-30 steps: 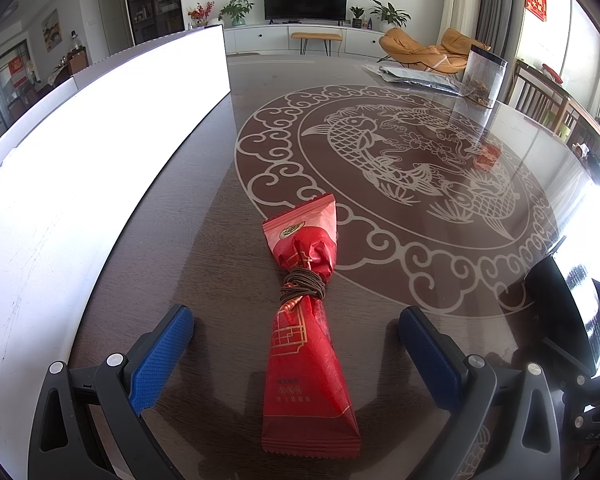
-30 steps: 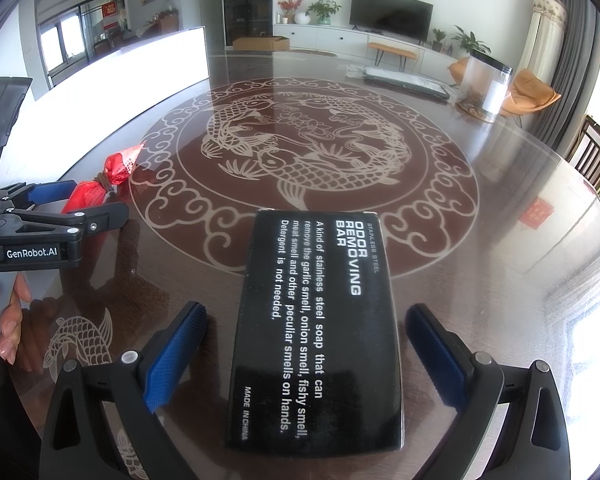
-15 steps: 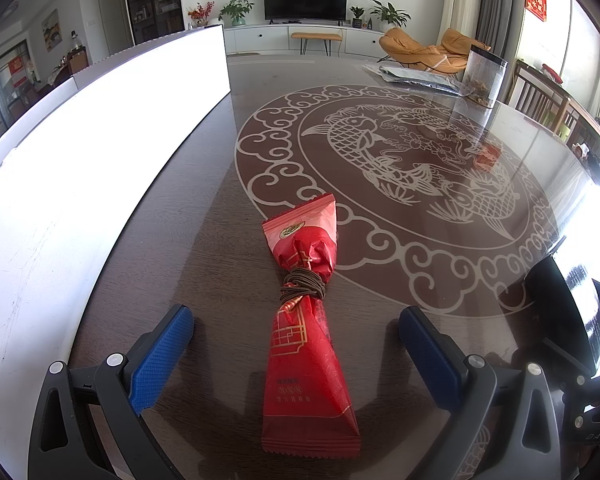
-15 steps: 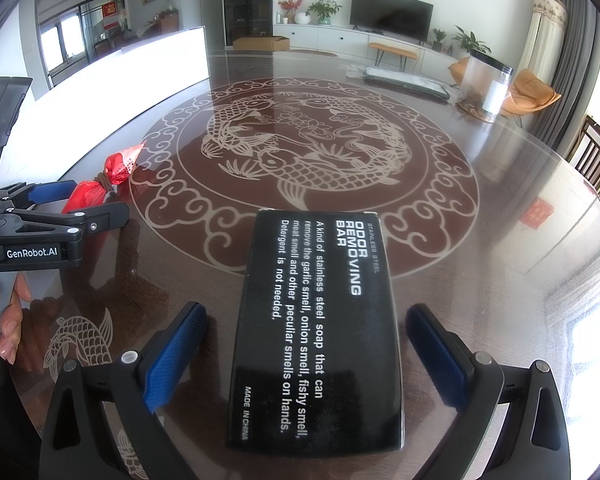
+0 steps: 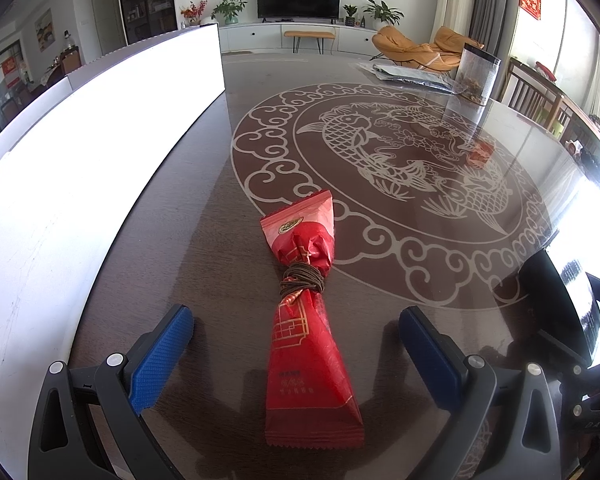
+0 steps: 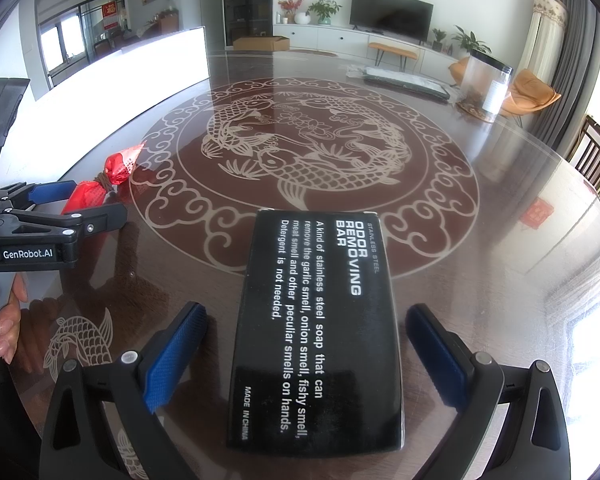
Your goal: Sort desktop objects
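A red snack packet (image 5: 306, 332), tied at the waist with brown cord, lies flat on the dark table between the fingers of my left gripper (image 5: 296, 344), which is open and not touching it. A black box (image 6: 316, 332) printed "Odor Removing Bar" lies flat between the fingers of my right gripper (image 6: 306, 348), also open with gaps on both sides. In the right wrist view the left gripper (image 6: 56, 216) and the red packet (image 6: 100, 184) show at the left.
A long white box (image 5: 80, 152) runs along the table's left side. A clear canister (image 5: 476, 74) and a flat silver package (image 5: 412, 76) stand at the far right. A small red item (image 5: 478, 154) lies on the fish pattern. Chairs line the right edge.
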